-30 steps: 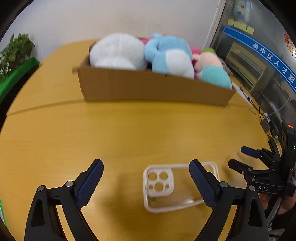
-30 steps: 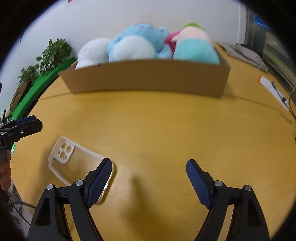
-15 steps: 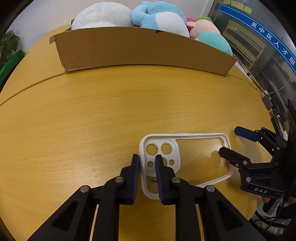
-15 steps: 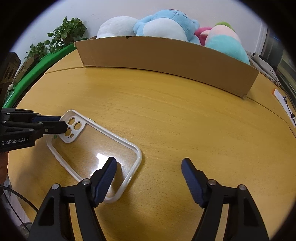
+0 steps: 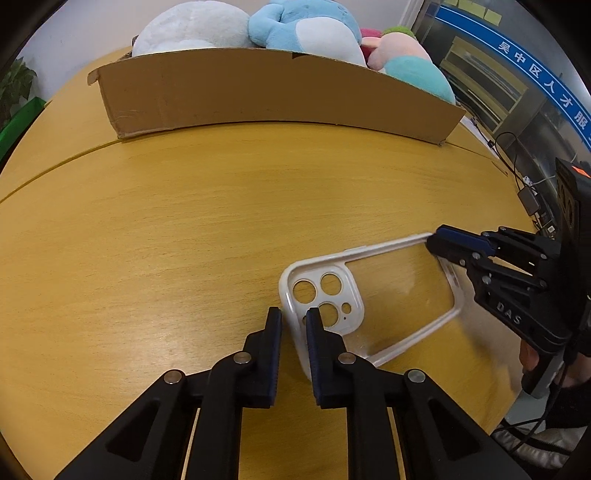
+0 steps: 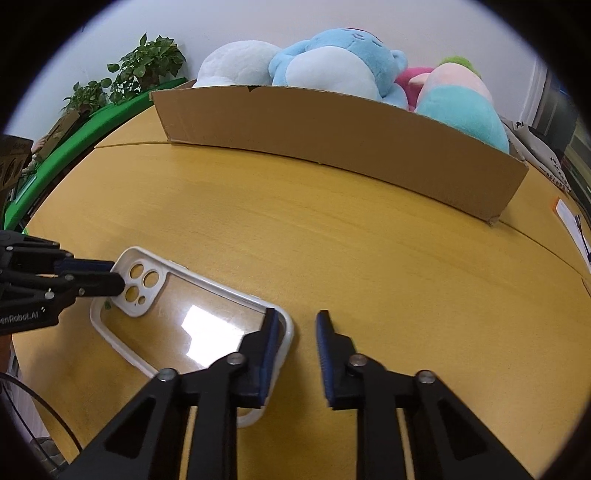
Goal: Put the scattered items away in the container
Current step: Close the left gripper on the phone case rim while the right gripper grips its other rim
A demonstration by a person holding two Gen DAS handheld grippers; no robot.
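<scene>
A clear phone case with a white rim (image 5: pixel 388 295) lies on the wooden table (image 5: pixel 166 240); it also shows in the right wrist view (image 6: pixel 192 321). My left gripper (image 5: pixel 293 321) is shut on the case's rim at the camera-cutout end. My right gripper (image 6: pixel 295 325) has its jaws narrowed around the rim at the opposite end, with a gap still between them. The cardboard box (image 5: pixel 273 96) stands at the far side and holds several plush toys (image 5: pixel 306 33); the box also shows in the right wrist view (image 6: pixel 332 144).
Green plants (image 6: pixel 144 70) and a green ledge (image 6: pixel 74 140) stand left of the table. Cables and a small device (image 5: pixel 528 199) lie at the table's right edge. A paper with a pen (image 6: pixel 572 221) lies to the right.
The left gripper closed onto the case's camera end. The right gripper moved in to the case's other end and narrowed its jaws. The case has turned slightly.
</scene>
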